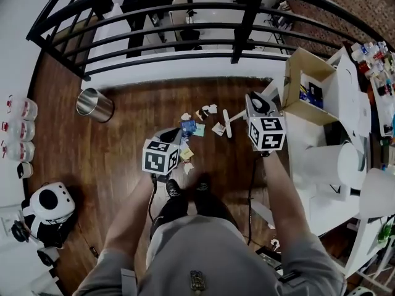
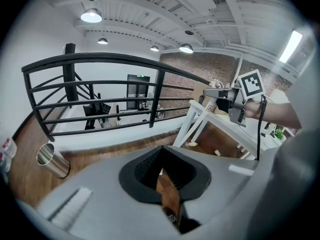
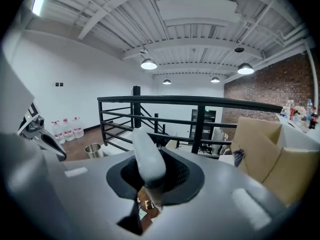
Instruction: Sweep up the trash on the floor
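Scraps of paper trash (image 1: 197, 125) lie scattered on the wooden floor in front of the person's shoes in the head view. My right gripper (image 1: 250, 111) is shut on the white handle (image 3: 147, 156) of a small brush. The brush head (image 1: 227, 123) hangs just right of the scraps. In the right gripper view the handle stands up between the pads, and a bit of trash (image 3: 145, 204) shows through the gap below. My left gripper (image 1: 170, 135) hovers at the left edge of the scraps. Its jaws stand together with only a thin slit (image 2: 162, 184) showing floor, and nothing shows between them.
A metal bin (image 1: 94, 103) stands on the floor at the far left. A black railing (image 1: 185, 36) closes the far side. On the right a white table (image 1: 321, 140) carries an open cardboard box (image 1: 308, 85). Water bottles (image 1: 21, 131) line the left wall.
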Available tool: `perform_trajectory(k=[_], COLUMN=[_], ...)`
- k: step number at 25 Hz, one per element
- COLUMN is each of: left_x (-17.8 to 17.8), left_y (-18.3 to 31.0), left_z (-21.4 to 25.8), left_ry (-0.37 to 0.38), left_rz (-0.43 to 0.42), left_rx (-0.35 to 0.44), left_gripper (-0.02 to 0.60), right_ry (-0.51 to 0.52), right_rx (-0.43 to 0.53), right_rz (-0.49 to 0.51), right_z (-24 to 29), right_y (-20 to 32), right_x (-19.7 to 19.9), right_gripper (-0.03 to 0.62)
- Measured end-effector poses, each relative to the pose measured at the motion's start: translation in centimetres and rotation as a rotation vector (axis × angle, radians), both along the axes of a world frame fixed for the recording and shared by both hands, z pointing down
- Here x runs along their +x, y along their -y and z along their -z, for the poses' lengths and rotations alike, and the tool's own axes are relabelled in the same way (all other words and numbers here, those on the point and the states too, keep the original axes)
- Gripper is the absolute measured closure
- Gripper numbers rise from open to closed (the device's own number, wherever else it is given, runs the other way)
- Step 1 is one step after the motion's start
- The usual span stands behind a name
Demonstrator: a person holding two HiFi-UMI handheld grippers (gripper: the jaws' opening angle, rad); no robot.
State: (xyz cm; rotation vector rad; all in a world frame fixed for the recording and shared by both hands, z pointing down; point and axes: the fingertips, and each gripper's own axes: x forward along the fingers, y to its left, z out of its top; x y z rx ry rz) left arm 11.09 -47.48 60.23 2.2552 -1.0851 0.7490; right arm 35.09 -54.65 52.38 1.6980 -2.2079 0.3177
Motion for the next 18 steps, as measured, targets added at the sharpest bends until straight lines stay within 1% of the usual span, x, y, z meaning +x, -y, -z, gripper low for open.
perform_trajectory(k=[5,9,14,18], left_x=[-3.9,-7.2,-10.5,-12.0], left_y=[-1.3,-2.3,-4.2,-4.9], left_z=[0.9,0.7,0.4,0.5], left_ry=[-0.001,0.000,-0.003,-0.009], left_rz=[0.075,0.126,0.167,0.178], left_rx=[0.009,0.005,-0.008,-0.006], left_gripper=[0.575,0.575,0.575,0.575], right_ry=[-0.021,-0.015,0.013,0.039], right_rx=[-0.017,-0.020,-0.017,-0.016], right_rz=[0.083,0.126,0.170,0.204], right_z=[-0.4,-0.5,-0.1,0.2], right_y=[-0.9,-1.4,-2.7,-4.3], right_x=[-5.1,-8.7,-12.8,-15.8], right_gripper=[0.545,0.545,0.545,0.545])
